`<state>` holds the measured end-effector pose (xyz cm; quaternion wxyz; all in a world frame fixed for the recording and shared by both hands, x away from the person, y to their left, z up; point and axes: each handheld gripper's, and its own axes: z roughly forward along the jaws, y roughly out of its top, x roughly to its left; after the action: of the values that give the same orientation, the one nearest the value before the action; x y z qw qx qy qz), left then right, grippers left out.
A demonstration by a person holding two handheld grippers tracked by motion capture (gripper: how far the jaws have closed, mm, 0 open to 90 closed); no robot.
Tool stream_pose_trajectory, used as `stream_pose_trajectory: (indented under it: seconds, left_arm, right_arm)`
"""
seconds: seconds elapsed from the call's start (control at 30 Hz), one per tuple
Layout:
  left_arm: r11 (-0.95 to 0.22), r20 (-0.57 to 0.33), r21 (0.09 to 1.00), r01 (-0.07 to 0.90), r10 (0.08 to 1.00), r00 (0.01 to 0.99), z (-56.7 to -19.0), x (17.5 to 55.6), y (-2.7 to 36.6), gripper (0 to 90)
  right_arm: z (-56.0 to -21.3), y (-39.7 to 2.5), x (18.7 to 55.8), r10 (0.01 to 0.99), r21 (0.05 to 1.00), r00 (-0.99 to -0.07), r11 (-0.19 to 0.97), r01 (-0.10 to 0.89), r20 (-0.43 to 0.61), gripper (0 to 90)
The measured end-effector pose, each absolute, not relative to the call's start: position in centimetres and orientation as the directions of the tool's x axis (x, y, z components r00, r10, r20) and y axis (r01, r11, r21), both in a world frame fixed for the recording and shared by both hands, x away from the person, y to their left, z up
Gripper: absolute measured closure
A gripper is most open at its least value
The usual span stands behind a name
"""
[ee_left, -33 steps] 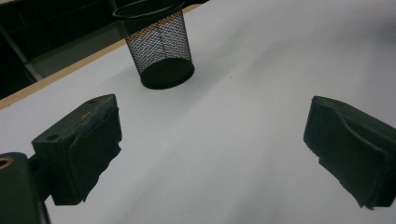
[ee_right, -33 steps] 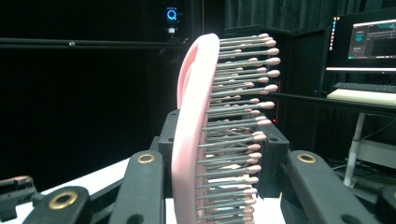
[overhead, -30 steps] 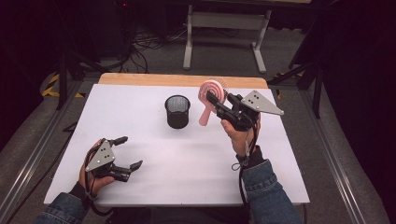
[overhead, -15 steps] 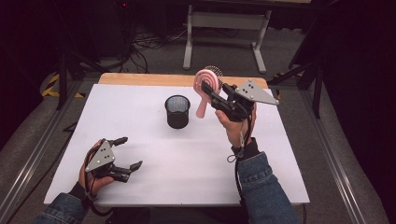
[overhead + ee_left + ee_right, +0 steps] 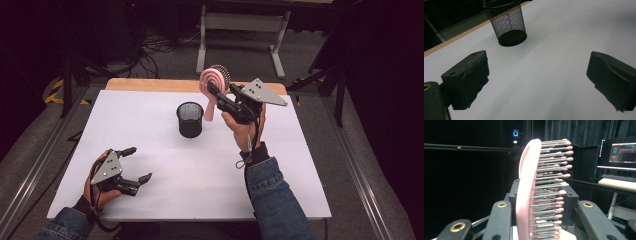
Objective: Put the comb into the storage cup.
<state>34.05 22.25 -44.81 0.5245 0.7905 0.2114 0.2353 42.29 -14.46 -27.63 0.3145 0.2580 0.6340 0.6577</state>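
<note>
The right gripper [image 5: 216, 95] holds a pink hairbrush [image 5: 212, 87] in the air, its fingers clenched on the brush's head; the handle hangs down just beside the black mesh cup [image 5: 190, 119] and slightly above its rim; in the right gripper view the bristles [image 5: 549, 187] point off to the side between the two fingers. The step in hand looks like carrying the brush over to the cup; the next move calls for shifting the handle above the cup's mouth, keeping it near upright, then lowering it in before letting go; the cup is light and could tip if the handle knocks the rim. The left gripper [image 5: 134, 165] rests low on the near left of the bench [image 5: 150, 150], fingers released and wide apart with nothing between them; it sits well apart from the cup, which stands upright ahead of it in the left gripper view. The bench is covered in plain white with a wooden edge at the far side; beyond it the room is dark, with cables on the floor, a metal frame, black curtains and a lit monitor [image 5: 620, 153].
</note>
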Motion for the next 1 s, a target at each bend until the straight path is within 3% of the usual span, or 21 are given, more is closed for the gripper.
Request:
stream_pose_trajectory:
  seconds: [1.0]
  left_arm:
    - [-0.372, 0.16, 0.925, 0.078, 0.567, 0.808, -44.8, 33.9, 22.2, 5.4]
  right_arm:
    - [-28.1, -10.9, 44.7, 0.732, 0.997, -0.68, -0.018, -0.077, -0.04, 63.4]
